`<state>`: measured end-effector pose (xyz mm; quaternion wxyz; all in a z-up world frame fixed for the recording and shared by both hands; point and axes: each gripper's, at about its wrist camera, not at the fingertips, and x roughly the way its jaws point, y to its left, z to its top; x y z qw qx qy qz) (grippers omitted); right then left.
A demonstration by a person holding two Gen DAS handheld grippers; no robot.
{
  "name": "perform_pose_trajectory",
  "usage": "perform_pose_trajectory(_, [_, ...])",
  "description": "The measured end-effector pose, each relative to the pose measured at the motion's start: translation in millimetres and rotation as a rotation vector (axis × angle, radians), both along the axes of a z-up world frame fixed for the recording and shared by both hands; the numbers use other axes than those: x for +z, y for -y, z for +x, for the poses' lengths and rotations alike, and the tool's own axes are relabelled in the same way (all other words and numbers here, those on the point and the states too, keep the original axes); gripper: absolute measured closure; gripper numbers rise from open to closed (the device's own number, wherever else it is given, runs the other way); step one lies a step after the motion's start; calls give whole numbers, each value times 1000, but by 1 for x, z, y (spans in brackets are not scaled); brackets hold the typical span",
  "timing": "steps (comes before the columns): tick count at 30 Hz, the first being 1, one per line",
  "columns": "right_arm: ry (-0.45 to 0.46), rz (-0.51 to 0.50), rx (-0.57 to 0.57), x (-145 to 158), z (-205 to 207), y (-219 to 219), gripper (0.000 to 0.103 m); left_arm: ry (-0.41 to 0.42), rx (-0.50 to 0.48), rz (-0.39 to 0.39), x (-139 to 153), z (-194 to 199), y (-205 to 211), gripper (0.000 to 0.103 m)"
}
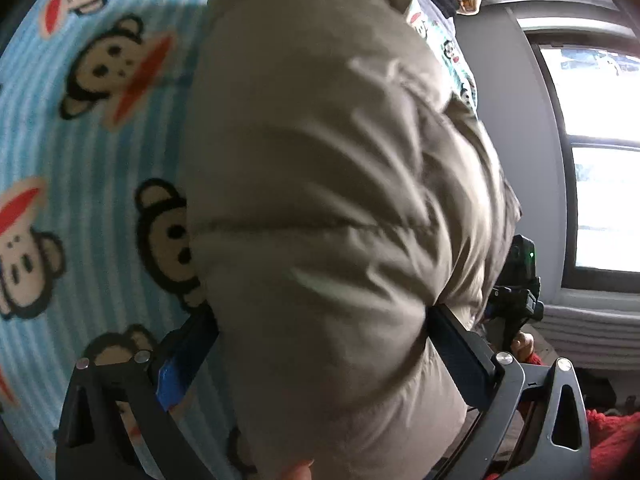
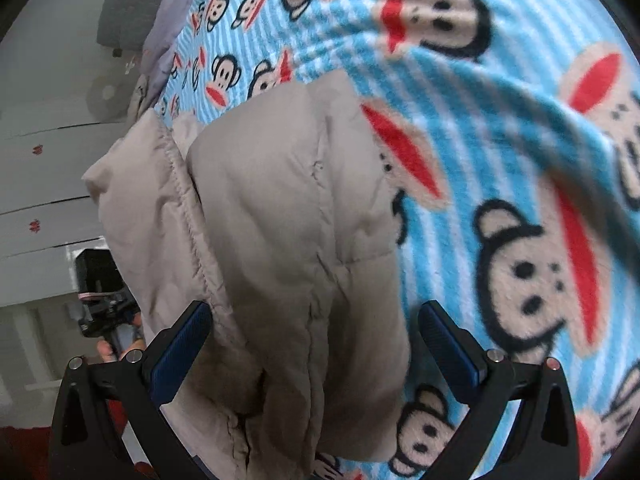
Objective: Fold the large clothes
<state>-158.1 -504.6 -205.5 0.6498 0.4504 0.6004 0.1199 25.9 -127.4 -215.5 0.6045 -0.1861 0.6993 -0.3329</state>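
Note:
A beige padded jacket (image 1: 328,200) lies on a blue striped blanket with monkey faces (image 1: 80,140). In the left wrist view the jacket bulges between my left gripper's fingers (image 1: 460,344); the left gripper (image 1: 320,320) stands wide with thick fabric filling the gap. In the right wrist view the jacket (image 2: 272,220) lies folded, and my right gripper (image 2: 316,328) is open, its fingers (image 2: 448,344) on either side of the jacket's near end. The other gripper shows at the edge of each view (image 2: 104,292).
The blanket (image 2: 500,120) covers the bed. A window (image 1: 600,160) and grey wall stand to the right in the left wrist view. White drawers (image 2: 44,184) stand left of the bed. A red fuzzy item (image 1: 616,444) lies low right.

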Motion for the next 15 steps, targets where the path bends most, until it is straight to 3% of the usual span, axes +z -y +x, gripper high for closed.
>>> perform_pose_trajectory(8, [21,112,31,-22,31,-23,0,-101,62,-52,-25,2,2,0])
perform_pose_trajectory(12, [-10,138,0,-31,39,-30,0,-84,85,-44,-19,-4,4,0])
perform_pose_trajectory(15, [-34,148,-25,-32,39,-33,3,-41,87,-47,-7,-9,7,8])
